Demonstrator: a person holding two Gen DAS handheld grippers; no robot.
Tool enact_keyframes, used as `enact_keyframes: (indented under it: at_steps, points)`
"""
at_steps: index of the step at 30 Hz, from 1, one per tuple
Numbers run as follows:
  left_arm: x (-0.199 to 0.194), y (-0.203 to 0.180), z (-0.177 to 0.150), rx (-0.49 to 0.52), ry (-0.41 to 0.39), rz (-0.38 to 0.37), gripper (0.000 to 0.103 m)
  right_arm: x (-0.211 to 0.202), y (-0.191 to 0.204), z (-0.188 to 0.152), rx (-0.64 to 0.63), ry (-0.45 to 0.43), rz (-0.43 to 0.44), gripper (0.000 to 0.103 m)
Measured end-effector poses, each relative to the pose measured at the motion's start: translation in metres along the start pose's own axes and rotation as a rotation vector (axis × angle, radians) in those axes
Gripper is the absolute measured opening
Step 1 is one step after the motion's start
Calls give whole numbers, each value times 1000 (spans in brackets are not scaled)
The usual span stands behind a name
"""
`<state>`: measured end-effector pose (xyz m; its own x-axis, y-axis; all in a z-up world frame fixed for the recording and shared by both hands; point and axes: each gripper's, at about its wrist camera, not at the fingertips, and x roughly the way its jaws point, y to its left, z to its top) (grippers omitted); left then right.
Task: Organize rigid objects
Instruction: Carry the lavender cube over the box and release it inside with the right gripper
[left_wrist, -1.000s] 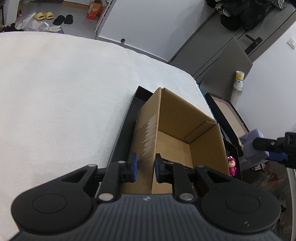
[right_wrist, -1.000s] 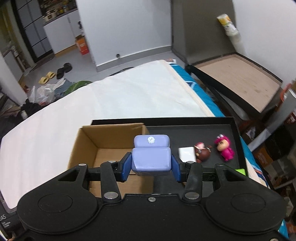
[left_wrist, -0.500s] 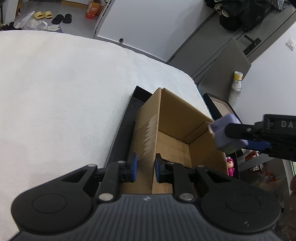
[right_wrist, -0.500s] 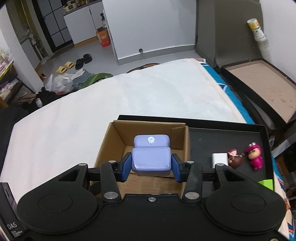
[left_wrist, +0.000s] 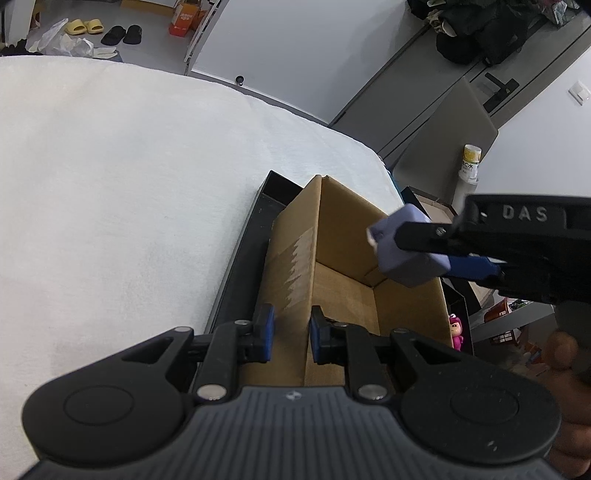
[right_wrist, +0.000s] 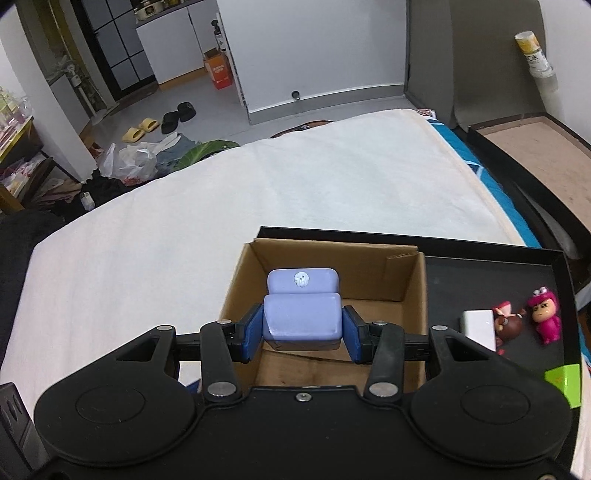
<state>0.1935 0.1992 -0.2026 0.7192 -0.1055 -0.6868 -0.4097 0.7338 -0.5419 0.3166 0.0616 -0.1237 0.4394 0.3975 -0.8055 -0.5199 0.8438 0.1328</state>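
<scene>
An open cardboard box (right_wrist: 369, 273) stands at the left end of a black tray (right_wrist: 480, 266) on a white bed. My right gripper (right_wrist: 302, 328) is shut on a lavender case (right_wrist: 301, 310) with a small white figure on its lid, and holds it over the box's opening. In the left wrist view the case (left_wrist: 399, 251) hangs above the box's far right part. My left gripper (left_wrist: 290, 332) is shut on the near left wall of the box (left_wrist: 343, 229). The box's floor looks bare where it shows.
On the tray to the right of the box lie a white block (right_wrist: 478, 328), a brown figure (right_wrist: 506, 321) and a pink figure (right_wrist: 546, 317). A green block (right_wrist: 565, 380) sits at the near right. A second dark tray (right_wrist: 535, 147) lies beyond the bed's right edge.
My right gripper has carried the lavender case leftward from over the tray to above the box opening and slightly down. The left gripper has kept still on the box wall.
</scene>
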Motion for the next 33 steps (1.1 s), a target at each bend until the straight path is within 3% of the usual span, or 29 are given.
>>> enact_keyframes:
  at_steps: [18,33]
  points:
    - [3,2,1,-9,8,-20,19,9,13,4,-19,-26,54,45]
    - [5,1,1,-12,15,-15,19,-38,-9,-2,-29,-64,15,65]
